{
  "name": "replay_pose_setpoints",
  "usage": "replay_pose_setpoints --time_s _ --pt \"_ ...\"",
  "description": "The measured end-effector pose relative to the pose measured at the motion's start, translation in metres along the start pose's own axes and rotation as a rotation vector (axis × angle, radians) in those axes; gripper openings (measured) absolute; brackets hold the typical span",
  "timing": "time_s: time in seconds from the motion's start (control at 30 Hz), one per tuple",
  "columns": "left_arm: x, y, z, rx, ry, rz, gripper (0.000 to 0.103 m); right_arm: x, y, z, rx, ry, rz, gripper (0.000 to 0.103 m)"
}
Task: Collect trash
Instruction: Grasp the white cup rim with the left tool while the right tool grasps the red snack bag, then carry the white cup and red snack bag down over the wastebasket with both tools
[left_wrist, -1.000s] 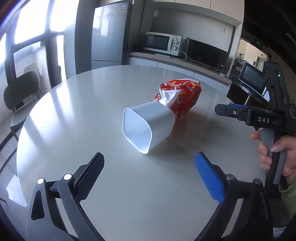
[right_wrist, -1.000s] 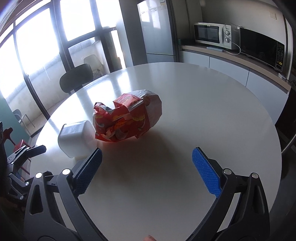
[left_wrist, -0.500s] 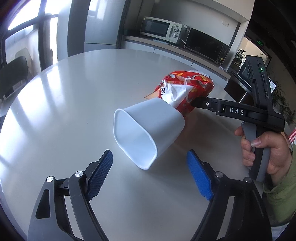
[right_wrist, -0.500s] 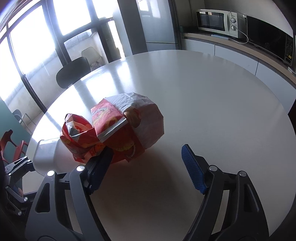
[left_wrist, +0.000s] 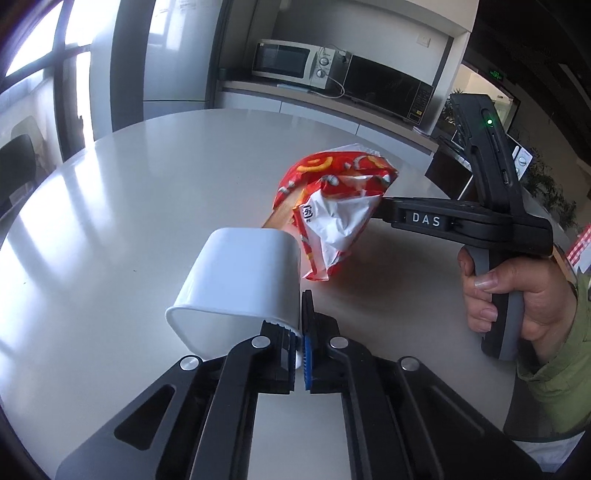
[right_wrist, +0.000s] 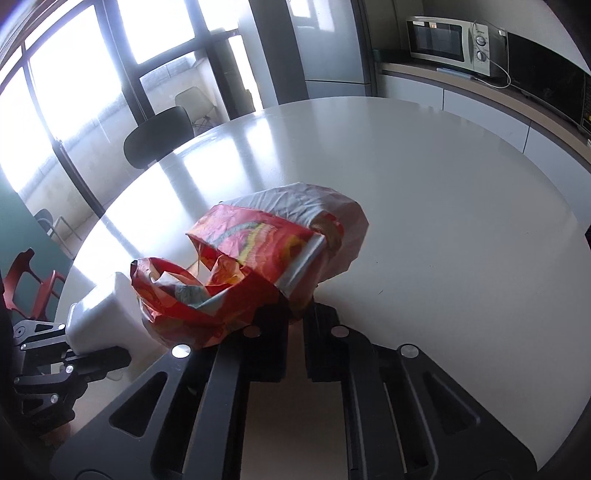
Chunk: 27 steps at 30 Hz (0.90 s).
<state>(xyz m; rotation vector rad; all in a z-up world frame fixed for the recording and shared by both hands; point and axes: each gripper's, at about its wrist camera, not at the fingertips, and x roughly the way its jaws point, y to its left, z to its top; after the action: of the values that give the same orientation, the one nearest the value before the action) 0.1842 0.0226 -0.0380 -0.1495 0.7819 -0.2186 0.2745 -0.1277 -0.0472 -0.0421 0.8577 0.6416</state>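
A white plastic cup-shaped bin (left_wrist: 240, 280) lies on its side, mouth toward me. My left gripper (left_wrist: 298, 332) is shut on its rim and right wall. The bin also shows in the right wrist view (right_wrist: 103, 314), with the left gripper (right_wrist: 74, 360) on it. A crumpled red snack bag (left_wrist: 336, 206) hangs just above the table behind the bin. My right gripper (right_wrist: 295, 314) is shut on the bag (right_wrist: 258, 266), which hides its fingertips. In the left wrist view the right gripper (left_wrist: 384, 210) reaches in from the right.
The round white table (left_wrist: 129, 192) carries both items. A counter with a microwave (left_wrist: 291, 62) stands behind it, a fridge (right_wrist: 325, 48) to the left. A dark chair (right_wrist: 159, 136) and windows lie beyond the far edge. A red chair (right_wrist: 26, 280) sits low left.
Both grippers have closed: the left on the bin's rim, the right on the snack bag. The bag is lifted slightly off the table and the bin has tilted.
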Motion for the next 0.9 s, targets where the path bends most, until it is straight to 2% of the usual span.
replay_pose_setpoints --time_s 0.27,0.6,0.9 --pt "-0.024 -0.002 -0.010 -0.053 -0.032 0.030 0.002 -0.026 0.010 -0.010 -0.005 -0.040 -0.013 0.000" --pt "-0.063 -0.009 -0.018 -0.105 -0.096 0.062 0.002 -0.068 0.023 -0.034 -0.011 -0.090 0.021 0.000" --pt "-0.080 -0.020 -0.040 -0.096 -0.133 0.081 0.002 -0.099 0.031 -0.069 -0.049 -0.139 0.008 0.000"
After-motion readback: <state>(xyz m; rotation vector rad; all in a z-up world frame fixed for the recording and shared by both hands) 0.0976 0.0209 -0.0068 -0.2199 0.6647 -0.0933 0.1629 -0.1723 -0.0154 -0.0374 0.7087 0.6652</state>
